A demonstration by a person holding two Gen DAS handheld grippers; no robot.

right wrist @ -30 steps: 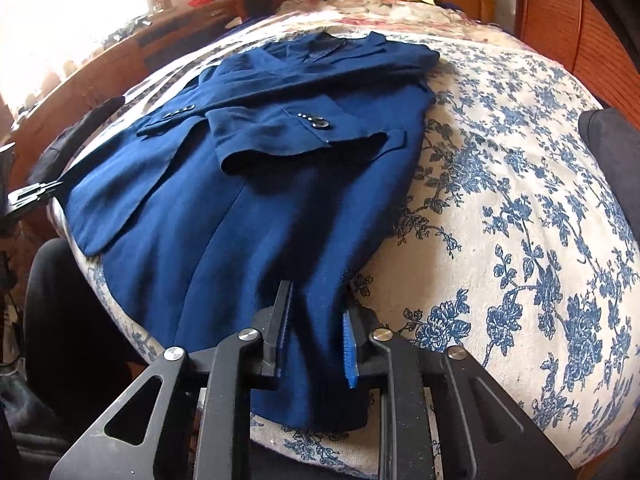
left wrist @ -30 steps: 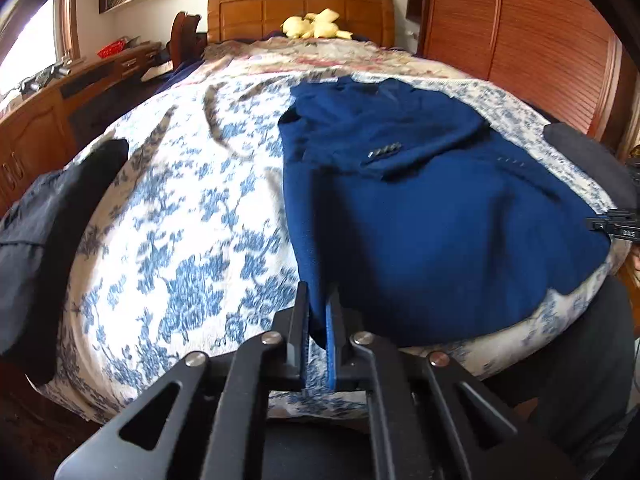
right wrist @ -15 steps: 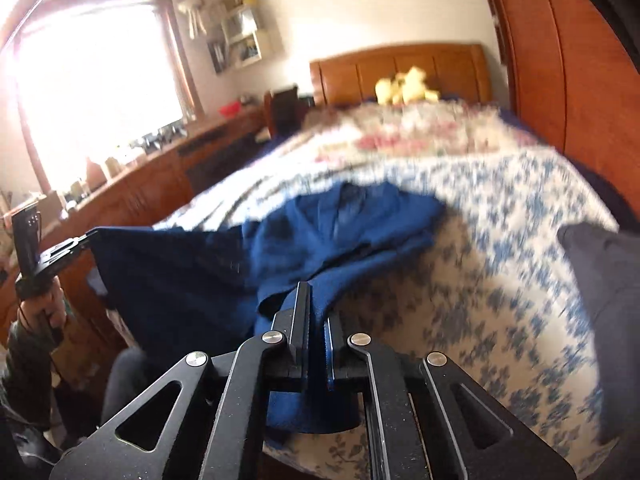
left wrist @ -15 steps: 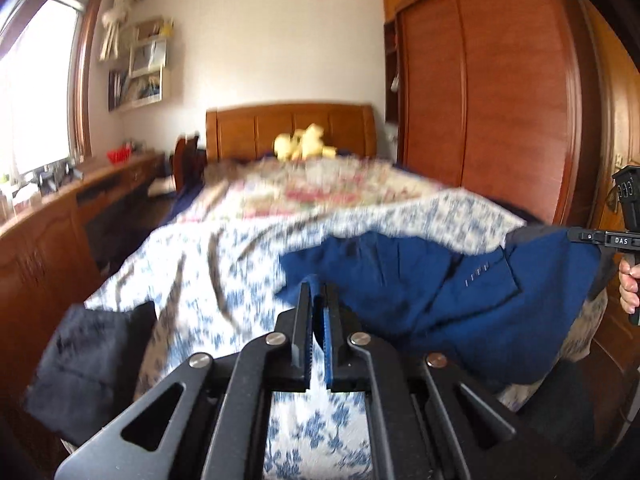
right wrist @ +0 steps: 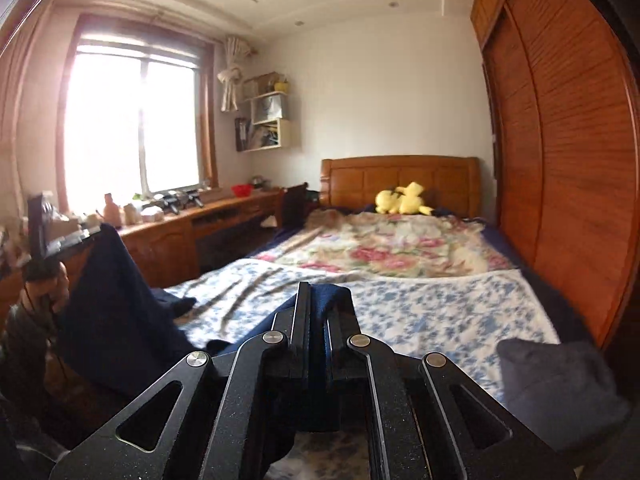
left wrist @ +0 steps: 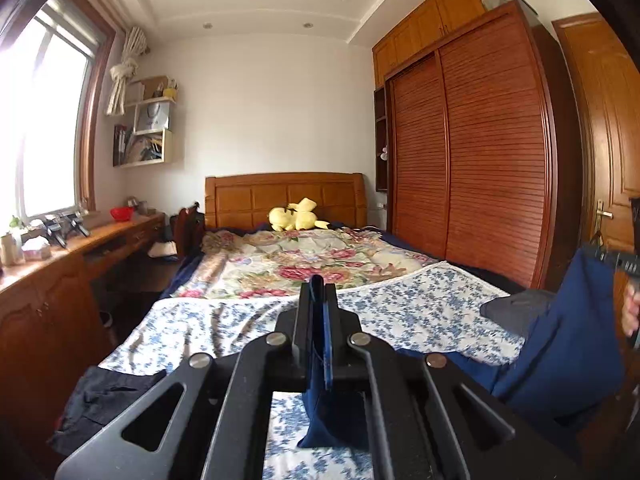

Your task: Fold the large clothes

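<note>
Both the left claw (left wrist: 318, 300) and right claw (right wrist: 318, 308), clamped on a navy-blue woven jacket's (left wrist: 560, 344) hem, hold it above the blue-floral bed (left wrist: 420, 304); carrying it level toward twelve o'clock should fold it evenly.

It was a home bedroom: a bed (left wrist: 400, 304) with a wooden headboard (left wrist: 284, 196) and floral covers, a yellow plush toy (left wrist: 296, 216) against the headboard, a louvred wardrobe (left wrist: 480, 160) along one side, a desk (right wrist: 208, 208) under the window (right wrist: 128, 128).

Open bedspread (left wrist: 420, 312) ahead, wardrobe (left wrist: 480, 168) alongside
</note>
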